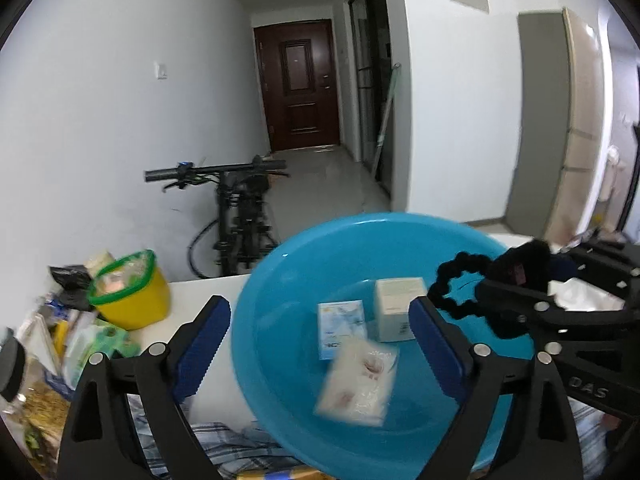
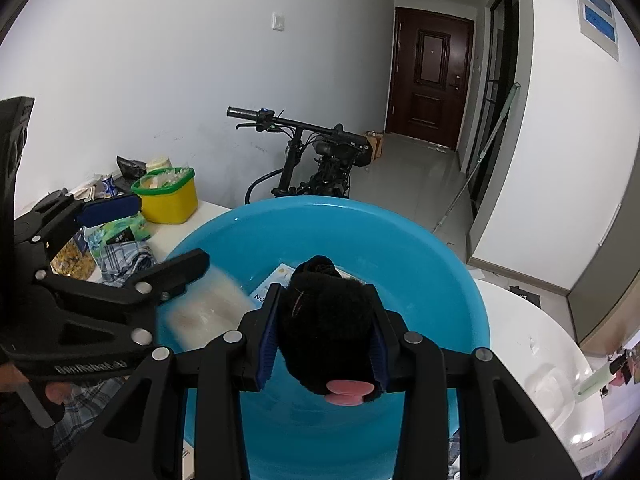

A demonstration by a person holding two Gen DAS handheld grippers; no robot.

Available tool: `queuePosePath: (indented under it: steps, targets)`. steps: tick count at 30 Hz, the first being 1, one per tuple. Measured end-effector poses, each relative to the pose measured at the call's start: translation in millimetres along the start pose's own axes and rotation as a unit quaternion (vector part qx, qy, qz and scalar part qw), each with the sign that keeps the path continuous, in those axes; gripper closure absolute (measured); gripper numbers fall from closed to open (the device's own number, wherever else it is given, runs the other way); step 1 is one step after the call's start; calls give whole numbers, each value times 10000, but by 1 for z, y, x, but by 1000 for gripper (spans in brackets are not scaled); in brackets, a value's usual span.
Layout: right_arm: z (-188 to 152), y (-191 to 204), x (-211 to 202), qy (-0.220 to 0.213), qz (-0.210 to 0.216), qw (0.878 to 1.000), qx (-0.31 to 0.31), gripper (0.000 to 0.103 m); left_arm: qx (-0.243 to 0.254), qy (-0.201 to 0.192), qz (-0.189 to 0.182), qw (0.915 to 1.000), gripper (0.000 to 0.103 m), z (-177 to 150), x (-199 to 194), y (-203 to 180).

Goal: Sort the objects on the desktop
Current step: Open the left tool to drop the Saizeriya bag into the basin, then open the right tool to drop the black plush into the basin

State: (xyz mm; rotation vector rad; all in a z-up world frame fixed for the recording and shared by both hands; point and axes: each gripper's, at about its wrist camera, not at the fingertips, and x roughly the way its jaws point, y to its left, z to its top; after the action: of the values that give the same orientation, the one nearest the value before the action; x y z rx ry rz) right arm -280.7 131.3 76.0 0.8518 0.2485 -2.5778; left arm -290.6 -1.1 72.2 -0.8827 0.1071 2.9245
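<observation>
White table [image 1: 208, 292] by hallway wall carries blue basin [image 1: 280, 280]; left gripper [image 1: 320, 344] spread, blurred white packet [image 1: 356, 384] dropping free into basin beside two boxes; right gripper [image 2: 324, 336] pinching black plush headband [image 2: 324, 320] above basin, so centre it over bare bottom before opening.

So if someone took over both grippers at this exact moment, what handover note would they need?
Left gripper: open over the blue basin; a blurred white packet sits between its fingers, untouched by the pads, apparently dropping in.
Right gripper: shut on a black fuzzy item, held above the basin.
Done: two small boxes already lie in the basin.
Left: release the black item, probably into the basin. Then sort the clutter left of the basin: yellow tub, green tissue pack, plaid cloth. Where each belongs is not shown.
</observation>
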Motion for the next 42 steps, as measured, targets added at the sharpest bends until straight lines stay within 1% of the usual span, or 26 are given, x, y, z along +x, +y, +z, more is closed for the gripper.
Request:
queuePosePath:
  steps: [2, 6, 12, 16, 24, 27, 29, 32, 36, 40, 42]
  targets:
    - [1, 1, 0, -2, 8, 10000, -10, 65, -84, 2, -119, 9999, 10, 1, -2, 2]
    - [0, 2, 1, 15, 13, 10000, -35, 65, 30, -5, -20, 10000, 10, 0, -4, 0]
    - [0, 1, 1, 30, -11, 10000, -12, 65, 136, -41, 1, 9999, 10, 1, -7, -6]
    - [0, -1, 0, 30, 58, 10000, -12, 65, 157, -46, 25, 9999, 10, 2, -8, -5]
    - [-1, -2, 1, 40, 17, 10000, 1, 65, 157, -17, 63, 9999, 10, 2, -7, -5]
    - [0, -1, 1, 31, 19, 10000, 6, 65, 139, -48, -23, 9999, 10, 2, -11, -4]
    - [0, 0, 1, 25, 3, 10000, 0, 65, 151, -109, 3, 9998, 10, 2, -15, -4]
    - [0, 1, 2, 35, -12, 10000, -5, 65, 121, -180, -59, 9997, 10, 4, -20, -2]
    - [0, 0, 3, 45, -15, 10000, 3, 65, 63, -151, -65, 9998, 10, 5, -20, 1]
    - [0, -1, 3, 35, -12, 10000, 26, 65, 96, -112, -29, 9999, 10, 5, -19, -1]
    - [0, -1, 2, 25, 15, 10000, 16, 65, 105, -119, -68, 9999, 10, 5, -20, -2]
